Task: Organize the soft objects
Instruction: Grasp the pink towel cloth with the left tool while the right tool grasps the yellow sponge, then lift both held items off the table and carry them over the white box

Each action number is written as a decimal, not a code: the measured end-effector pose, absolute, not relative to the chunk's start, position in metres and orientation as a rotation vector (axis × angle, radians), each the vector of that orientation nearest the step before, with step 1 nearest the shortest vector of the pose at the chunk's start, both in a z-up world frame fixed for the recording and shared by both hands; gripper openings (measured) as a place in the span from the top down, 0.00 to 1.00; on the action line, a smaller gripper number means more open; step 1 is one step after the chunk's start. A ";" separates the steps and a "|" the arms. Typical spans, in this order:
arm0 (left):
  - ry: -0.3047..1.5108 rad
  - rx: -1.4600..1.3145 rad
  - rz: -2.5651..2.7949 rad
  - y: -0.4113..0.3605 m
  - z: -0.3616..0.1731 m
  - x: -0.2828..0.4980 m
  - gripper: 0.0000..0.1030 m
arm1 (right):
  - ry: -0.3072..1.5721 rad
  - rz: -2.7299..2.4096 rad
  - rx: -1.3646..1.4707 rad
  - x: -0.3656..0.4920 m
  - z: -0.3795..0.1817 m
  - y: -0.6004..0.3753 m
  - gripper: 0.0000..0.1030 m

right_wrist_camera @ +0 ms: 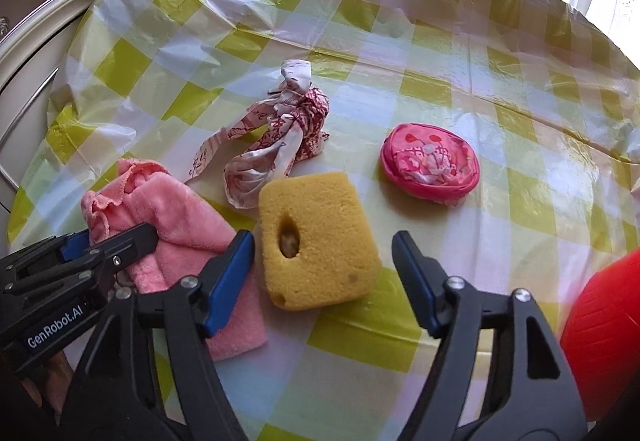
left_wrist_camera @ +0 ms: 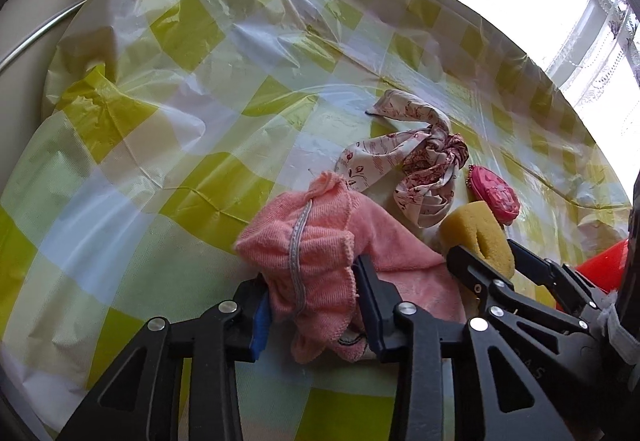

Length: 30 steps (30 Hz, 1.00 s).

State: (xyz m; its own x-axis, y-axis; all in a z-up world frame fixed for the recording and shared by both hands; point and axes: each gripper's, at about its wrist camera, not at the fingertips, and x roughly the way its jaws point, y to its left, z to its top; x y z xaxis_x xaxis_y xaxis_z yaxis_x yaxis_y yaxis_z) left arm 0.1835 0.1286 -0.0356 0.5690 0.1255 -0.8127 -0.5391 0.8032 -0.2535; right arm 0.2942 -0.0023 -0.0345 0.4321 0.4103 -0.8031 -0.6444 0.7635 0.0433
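Observation:
A bunched pink towel (left_wrist_camera: 320, 241) lies at the near left of the checked tablecloth (left_wrist_camera: 180, 129). My left gripper (left_wrist_camera: 312, 293) is shut on its gathered fold, and both pads press into the cloth. In the right wrist view the same gripper (right_wrist_camera: 112, 237) sits on the pink towel (right_wrist_camera: 180, 225). A yellow sponge (right_wrist_camera: 320, 209) with a hole in it lies between the fingers of my right gripper (right_wrist_camera: 322, 253). This gripper is open, with a small gap showing on each side. The left wrist view shows the right gripper (left_wrist_camera: 486, 253) straddling the sponge (left_wrist_camera: 476, 229).
A knotted floral scarf (right_wrist_camera: 280, 137) lies just beyond the sponge. A round pink pouch (right_wrist_camera: 430, 165) sits to its right. Something red and rounded (right_wrist_camera: 600, 333) fills the near right corner. A curved pale rail (right_wrist_camera: 40, 41) runs past the table's left edge. The cloth is wrinkled at far left.

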 end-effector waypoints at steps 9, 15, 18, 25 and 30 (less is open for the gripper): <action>0.855 -0.544 0.374 0.125 -0.028 0.173 0.81 | 0.899 0.671 -0.256 0.283 -0.031 -0.022 0.47; 0.833 -0.571 0.346 0.118 -0.019 0.158 0.83 | 0.854 0.641 -0.248 0.267 -0.017 -0.042 0.47; 0.819 -0.578 0.333 0.113 -0.013 0.149 0.83 | 0.838 0.632 -0.249 0.258 -0.010 -0.052 0.47; 0.793 -0.577 0.280 0.089 0.004 0.129 0.84 | 0.794 0.611 -0.226 0.230 0.011 -0.082 0.47; 0.776 -0.553 0.223 0.062 0.020 0.115 0.84 | 0.778 0.592 -0.193 0.208 0.026 -0.118 0.47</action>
State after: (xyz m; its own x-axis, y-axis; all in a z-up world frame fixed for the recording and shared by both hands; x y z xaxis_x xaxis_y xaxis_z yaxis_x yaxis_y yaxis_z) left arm 0.1150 0.0622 0.0200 0.6995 -0.0091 -0.7146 -0.3868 0.8360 -0.3893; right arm 0.2084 -0.1176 0.0255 0.5604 0.4291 -0.7084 -0.5676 0.8219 0.0489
